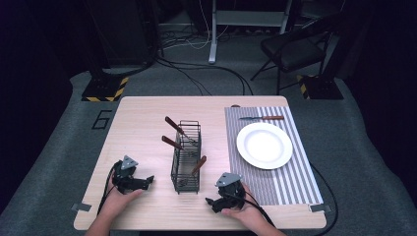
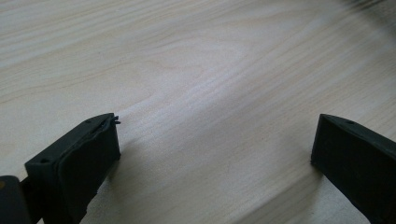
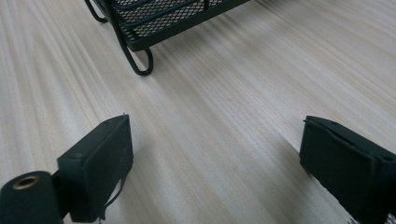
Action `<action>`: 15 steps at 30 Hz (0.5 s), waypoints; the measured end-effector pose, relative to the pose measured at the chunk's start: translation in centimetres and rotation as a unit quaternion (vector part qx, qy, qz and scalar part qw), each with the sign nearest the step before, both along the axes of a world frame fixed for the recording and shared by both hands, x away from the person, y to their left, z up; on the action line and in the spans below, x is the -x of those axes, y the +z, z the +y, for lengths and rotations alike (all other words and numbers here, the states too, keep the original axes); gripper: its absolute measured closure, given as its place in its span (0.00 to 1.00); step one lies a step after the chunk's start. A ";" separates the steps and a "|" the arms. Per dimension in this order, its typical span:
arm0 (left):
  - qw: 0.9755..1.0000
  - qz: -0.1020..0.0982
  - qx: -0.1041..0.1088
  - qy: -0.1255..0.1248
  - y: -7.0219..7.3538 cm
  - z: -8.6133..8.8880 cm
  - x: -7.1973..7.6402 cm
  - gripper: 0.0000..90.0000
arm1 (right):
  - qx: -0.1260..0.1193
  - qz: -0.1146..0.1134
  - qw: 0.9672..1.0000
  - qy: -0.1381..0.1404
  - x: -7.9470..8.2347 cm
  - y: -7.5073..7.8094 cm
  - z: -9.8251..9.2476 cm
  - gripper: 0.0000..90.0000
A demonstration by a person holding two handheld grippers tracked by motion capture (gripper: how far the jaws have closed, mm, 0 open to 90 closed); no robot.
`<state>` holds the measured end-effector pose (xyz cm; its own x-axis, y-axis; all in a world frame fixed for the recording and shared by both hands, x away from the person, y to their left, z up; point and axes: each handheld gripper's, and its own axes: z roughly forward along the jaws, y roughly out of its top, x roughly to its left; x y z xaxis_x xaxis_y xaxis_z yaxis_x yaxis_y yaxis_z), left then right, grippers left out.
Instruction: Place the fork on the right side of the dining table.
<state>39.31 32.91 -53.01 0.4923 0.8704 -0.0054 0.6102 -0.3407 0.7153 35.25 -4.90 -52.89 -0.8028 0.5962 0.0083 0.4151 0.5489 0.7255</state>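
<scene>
Pale wood lies bare under your left gripper (image 1: 147,181), which rests near the tabletop's (image 1: 142,113) near left corner with jaws spread wide and nothing between them. At the middle stands the black wire caddy (image 1: 187,155), wooden-handled utensils leaning in it. Your right gripper (image 1: 211,202), near the front edge, is likewise spread and empty. The striped mat (image 1: 295,184) along the right edge carries a white plate (image 1: 264,145) and a knife (image 1: 261,118).

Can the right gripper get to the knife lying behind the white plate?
Probably yes. The right gripper rests open at the table's near edge, and the knife lies flat on the striped mat, nothing on top. The plate sits between them, so it would likely go over or around it.
</scene>
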 end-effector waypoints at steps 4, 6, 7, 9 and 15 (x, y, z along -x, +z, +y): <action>1.000 0.000 0.000 0.000 0.0 0.0 0.0 0.01 | 0.001 0.002 1.000 0.002 0.0 0.0 0.1 0.08; 1.000 0.000 0.000 0.000 0.0 0.0 0.0 0.01 | 0.001 0.002 1.000 0.002 0.0 0.0 0.1 0.08; 1.000 0.000 0.000 0.000 0.0 0.0 0.0 0.01 | 0.003 0.001 1.000 0.005 0.0 0.0 0.0 0.08; 1.000 0.000 0.000 0.000 0.0 0.0 0.0 0.01 | 0.005 0.000 1.000 0.007 0.0 0.0 0.0 0.08; 1.000 0.000 0.000 0.000 0.0 0.0 0.0 0.01 | 0.005 0.000 1.000 0.005 0.0 0.0 0.0 0.08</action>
